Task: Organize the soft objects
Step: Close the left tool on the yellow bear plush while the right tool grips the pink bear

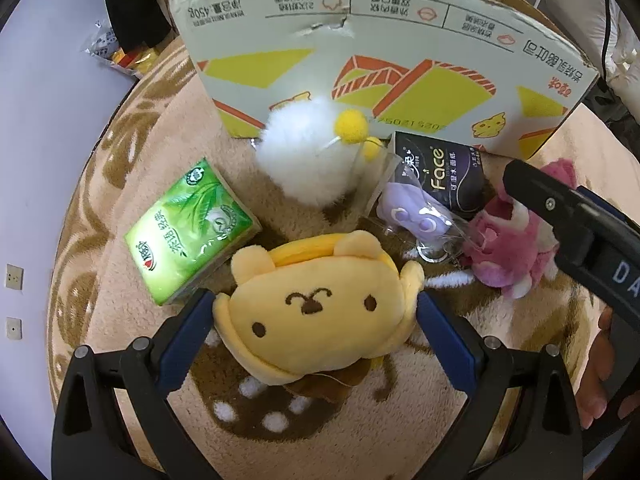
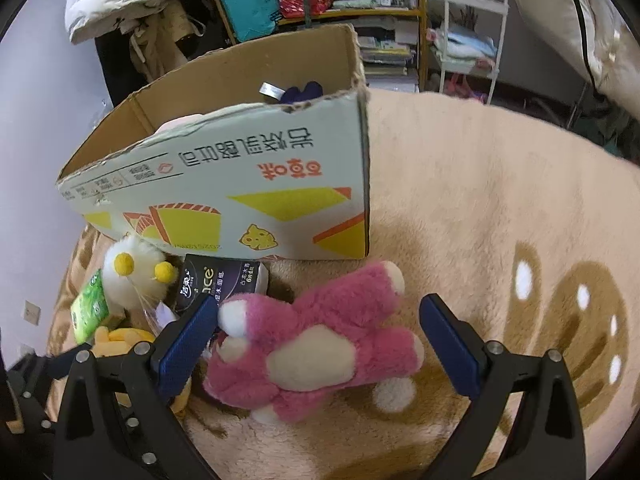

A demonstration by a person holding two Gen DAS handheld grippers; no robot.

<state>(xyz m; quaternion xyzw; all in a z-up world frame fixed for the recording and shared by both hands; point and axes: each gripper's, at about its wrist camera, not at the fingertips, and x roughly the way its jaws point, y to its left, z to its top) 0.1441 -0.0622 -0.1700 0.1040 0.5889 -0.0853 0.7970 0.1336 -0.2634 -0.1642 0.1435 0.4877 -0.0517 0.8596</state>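
A yellow bear plush (image 1: 320, 320) lies on the rug between the blue pads of my left gripper (image 1: 316, 300), which is open and straddles it, pads at its sides. A pink bear plush (image 2: 320, 344) lies face up between the fingers of my right gripper (image 2: 318, 304), also open; the left pad (image 2: 192, 332) touches its ear. In the left wrist view the pink plush (image 1: 508, 248) sits right, under a right-gripper finger (image 1: 536, 192). Behind stands an open cardboard box (image 1: 360, 40) (image 2: 240, 168) with some items inside.
Before the box lie a green tissue pack (image 1: 192, 232), a white fluffy toy with yellow balls (image 1: 308, 152), a bagged purple keychain toy (image 1: 416, 212) and a black tissue pack (image 1: 440, 172). The beige rug (image 2: 500, 200) spreads right. Shelves (image 2: 360, 0) stand behind.
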